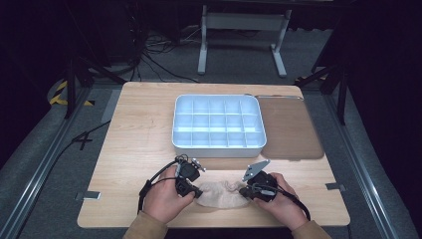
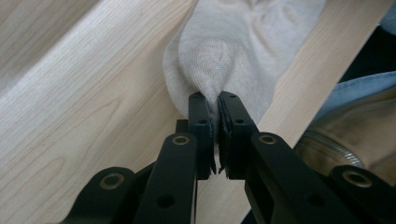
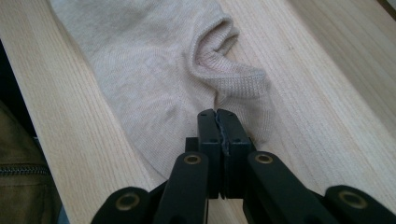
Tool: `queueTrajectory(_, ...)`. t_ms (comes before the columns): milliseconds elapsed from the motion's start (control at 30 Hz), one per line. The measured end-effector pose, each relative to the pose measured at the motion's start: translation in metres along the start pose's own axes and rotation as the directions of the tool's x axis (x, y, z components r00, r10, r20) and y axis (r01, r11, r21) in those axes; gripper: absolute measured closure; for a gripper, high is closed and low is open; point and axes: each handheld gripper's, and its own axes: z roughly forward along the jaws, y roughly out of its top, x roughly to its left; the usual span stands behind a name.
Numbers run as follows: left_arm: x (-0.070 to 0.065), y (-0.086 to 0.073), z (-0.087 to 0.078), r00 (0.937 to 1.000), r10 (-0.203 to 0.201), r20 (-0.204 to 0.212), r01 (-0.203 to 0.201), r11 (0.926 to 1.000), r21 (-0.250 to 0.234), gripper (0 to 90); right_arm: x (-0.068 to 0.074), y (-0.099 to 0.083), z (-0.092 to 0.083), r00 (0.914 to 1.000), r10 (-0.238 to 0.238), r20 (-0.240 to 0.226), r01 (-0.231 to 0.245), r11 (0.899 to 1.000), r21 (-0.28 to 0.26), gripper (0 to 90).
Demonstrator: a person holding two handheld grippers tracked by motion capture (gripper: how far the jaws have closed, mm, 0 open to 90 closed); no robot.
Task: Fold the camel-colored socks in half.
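A beige sock (image 1: 219,195) lies flat on the wooden table (image 1: 139,134) near its front edge, between my two grippers. My left gripper (image 1: 198,193) is shut on the sock's left end; in the left gripper view the fabric (image 2: 233,51) puckers into the jaws of that gripper (image 2: 214,100). My right gripper (image 1: 243,191) is at the sock's right end. In the right gripper view its tips (image 3: 217,114) are pressed together on the sock (image 3: 154,70) just below the curled cuff (image 3: 224,70), and a crease runs into them.
A white tray (image 1: 217,148) with several empty compartments stands in the middle of the table, beyond the grippers. A brown mat (image 1: 291,129) lies to its right. The table's front edge runs just below the sock, with the person's sleeves there.
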Motion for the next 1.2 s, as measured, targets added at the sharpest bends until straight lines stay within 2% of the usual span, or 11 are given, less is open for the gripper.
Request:
queueTrajectory(233, -0.007, 0.009, -0.007, 0.9994, 0.026, 0.024, -0.026, 0.9992, -0.031, 84.3, 0.0, -0.004, 0.0, 1.0, -0.007, 0.002, 0.007, 1.0, -0.027, 89.3)
queueTrajectory(300, -0.013, 0.014, -0.009, 0.9986, 0.043, 0.032, -0.041, 0.9981, -0.045, 84.1, -0.001, -0.005, 0.0, 1.0, -0.003, -0.001, 0.003, 0.999, -0.032, 89.3)
queueTrajectory(400, -0.016, 0.016, -0.009, 0.9978, 0.058, 0.032, -0.057, 0.9975, -0.043, 83.9, -0.001, -0.005, 0.0, 1.0, 0.002, -0.004, -0.002, 0.999, -0.036, 89.3)
queueTrajectory(600, -0.024, 0.029, -0.001, 0.9943, 0.094, 0.051, -0.091, 0.9943, -0.055, 83.9, 0.0, -0.006, 0.0, 1.0, 0.004, 0.007, -0.003, 0.999, -0.041, 89.3)
queueTrajectory(767, -0.029, 0.04, 0.007, 0.991, 0.121, 0.058, -0.118, 0.9918, -0.048, 83.8, 0.001, -0.007, 0.0, 0.9998, 0.012, 0.013, -0.012, 0.999, -0.048, 89.1)
queueTrajectory(1000, -0.033, 0.054, 0.023, 0.9878, 0.14, 0.069, -0.138, 0.99, -0.028, 84.0, 0.004, -0.01, 0.0, 0.9997, 0.015, 0.019, -0.014, 0.997, -0.07, 89.0)
queueTrajectory(1200, -0.035, 0.058, 0.035, 0.9875, 0.143, 0.067, -0.142, 0.9897, -0.018, 84.1, 0.004, -0.011, -0.001, 0.9996, 0.019, 0.022, -0.018, 0.997, -0.077, 88.9)
